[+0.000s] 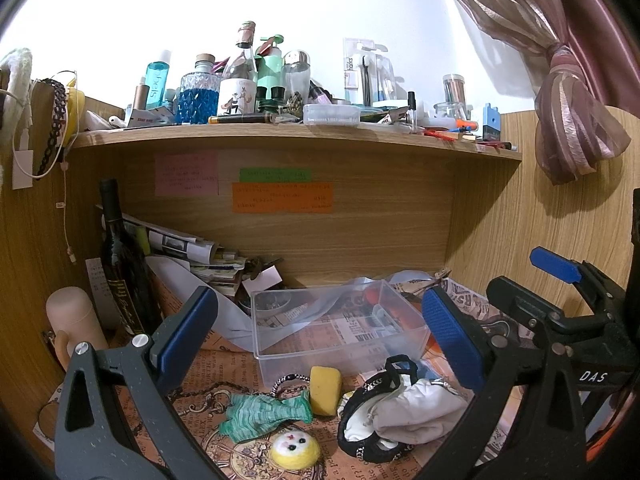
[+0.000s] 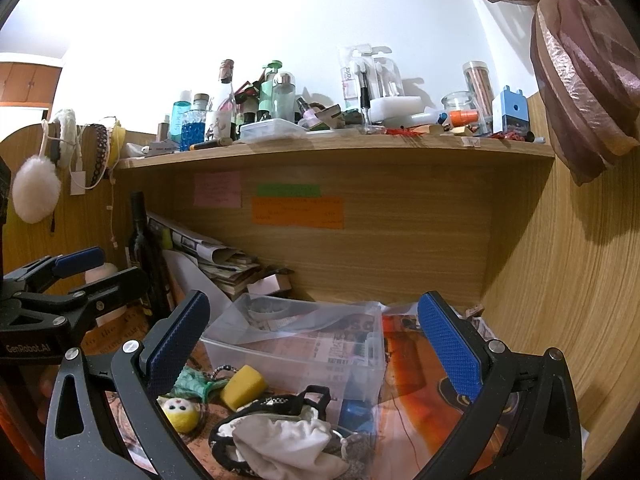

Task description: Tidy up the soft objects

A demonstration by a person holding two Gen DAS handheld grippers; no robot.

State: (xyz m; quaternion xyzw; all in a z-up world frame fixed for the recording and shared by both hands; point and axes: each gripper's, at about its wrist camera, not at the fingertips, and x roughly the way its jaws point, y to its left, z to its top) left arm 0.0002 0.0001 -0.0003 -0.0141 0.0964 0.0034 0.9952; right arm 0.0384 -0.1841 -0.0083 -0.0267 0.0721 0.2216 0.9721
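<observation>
Wood-grain panels wall in a desk alcove, and its floor is covered with old-newspaper print paper. Above runs a long wooden shelf crowded with bottles, jars and small packages, and a mauve curtain hangs knotted at the right. Pink, green and orange notes are stuck to the back panel. A dark wine bottle stands at the left of the alcove beside a leaning stack of papers.

At the middle of the floor sits a clear plastic box, open at the top, with nothing soft in it. The soft things lie in front of it, on the paper: a white cloth bundled with a black strappy piece nearest the right side, a green knitted piece to the left, a yellow sponge between them and touching the box's front wall, and a small yellow plush face closest to the camera.

The left gripper hovers above this pile with its blue-padded jaws spread wide, holding nothing. The right gripper hangs beside it over the cloth and the box, jaws likewise wide apart and empty. Each gripper shows at the edge of the other's view.
</observation>
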